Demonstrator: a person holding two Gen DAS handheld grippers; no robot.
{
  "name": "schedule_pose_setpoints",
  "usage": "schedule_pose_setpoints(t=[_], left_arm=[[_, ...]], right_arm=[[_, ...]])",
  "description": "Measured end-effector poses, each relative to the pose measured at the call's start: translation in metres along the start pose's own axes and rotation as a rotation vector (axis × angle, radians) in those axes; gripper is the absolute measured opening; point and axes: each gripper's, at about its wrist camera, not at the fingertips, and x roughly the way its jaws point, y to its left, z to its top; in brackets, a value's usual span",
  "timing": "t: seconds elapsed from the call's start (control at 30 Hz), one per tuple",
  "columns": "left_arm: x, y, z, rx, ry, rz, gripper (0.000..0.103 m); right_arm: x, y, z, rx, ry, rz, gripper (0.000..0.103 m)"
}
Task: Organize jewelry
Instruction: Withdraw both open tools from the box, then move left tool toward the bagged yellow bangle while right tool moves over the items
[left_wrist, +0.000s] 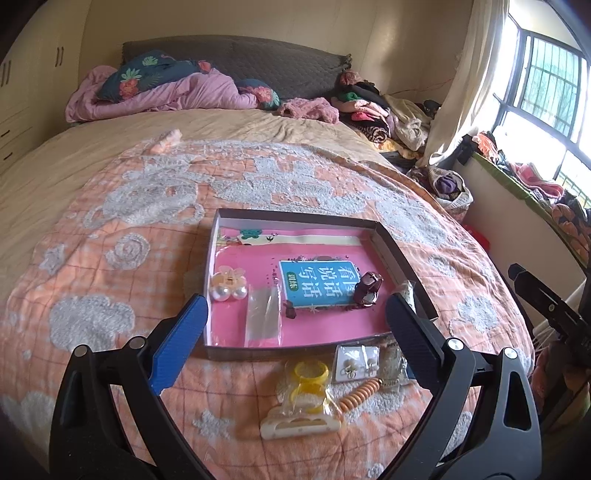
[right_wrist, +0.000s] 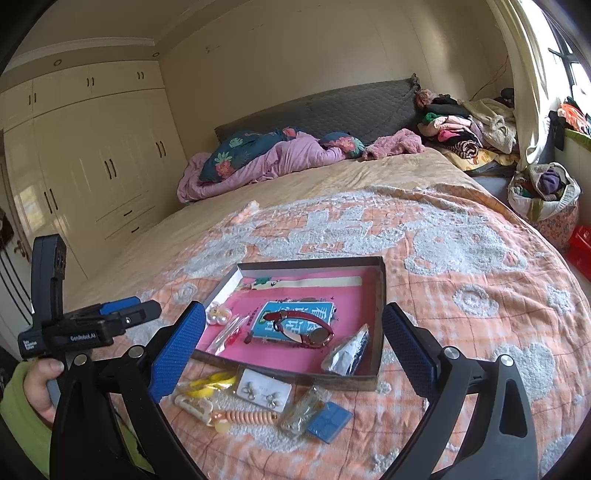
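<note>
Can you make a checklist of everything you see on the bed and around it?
Surface: quilt on bed, patterned.
Job's things: box holds watch, pearl clip, clear bag, silver packet. Outside it, nearer the cameras: earring card, yellow rings, coil tie, cream clip.
Clutter: clothes pile.
Grippers: left gripper open; right gripper open; both empty.
Cables: nothing seen.
Surroundings: wardrobe, window.

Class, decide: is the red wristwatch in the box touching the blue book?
Touching. The right wrist view shows the red wristwatch lying directly on the blue book, its strap and face overlapping the cover; the left wrist view agrees.
</note>
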Motion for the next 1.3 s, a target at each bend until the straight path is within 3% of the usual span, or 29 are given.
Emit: schedule_pose_setpoints(t=[0.47, 1.3], left_arm=[[-0.01, 0.0, -0.021, 0.008, 0.026, 0.015, 0.09], [0.003, -0.005, -0.064, 0.044, 0.128, 0.027, 0.09]], right_arm=[[-0.01, 0.005, -0.018, -0.04, 0.036, 0.001, 0.096], [0.012, 0.003, -0.071, -0.135, 0.205, -0.07, 0.096]])
